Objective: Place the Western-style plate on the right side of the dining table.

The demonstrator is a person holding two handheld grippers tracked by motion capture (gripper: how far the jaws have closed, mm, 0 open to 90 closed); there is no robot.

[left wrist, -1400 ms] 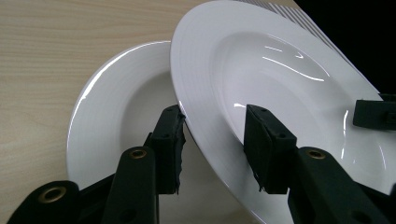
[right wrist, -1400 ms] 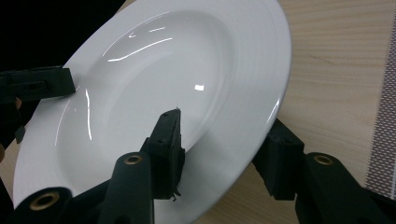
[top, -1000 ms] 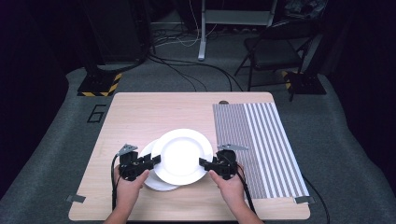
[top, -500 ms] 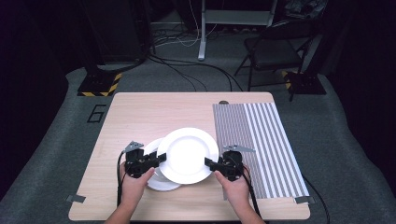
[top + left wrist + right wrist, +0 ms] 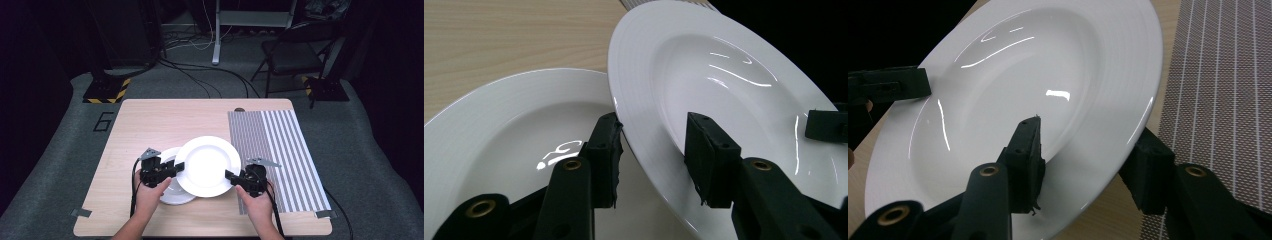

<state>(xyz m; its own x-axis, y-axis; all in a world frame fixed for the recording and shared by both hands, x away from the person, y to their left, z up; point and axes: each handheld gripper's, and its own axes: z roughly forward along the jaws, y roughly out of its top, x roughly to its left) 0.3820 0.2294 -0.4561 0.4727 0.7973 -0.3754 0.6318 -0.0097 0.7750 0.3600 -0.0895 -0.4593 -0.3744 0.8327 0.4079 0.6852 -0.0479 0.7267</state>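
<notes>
Upper plate [image 5: 207,164] lifted between two grippers above the table's near edge, bound for the striped mat [image 5: 277,150], I judge.
Left gripper [image 5: 176,167] pinches its left rim and right gripper [image 5: 231,175] its right rim; in each gripper view one jaw sits over the rim and one under. It overlaps the lower plate [image 5: 170,192] lying on the table [image 5: 135,125]. Next: carry it level rightward, keeping both grips even. Since the earlier frame it has shifted right, toward the mat.

2 black hand-held grippers [image 5: 180,166] [image 5: 229,175] with brass-ringed screws, grey plates, black cables.
</notes>
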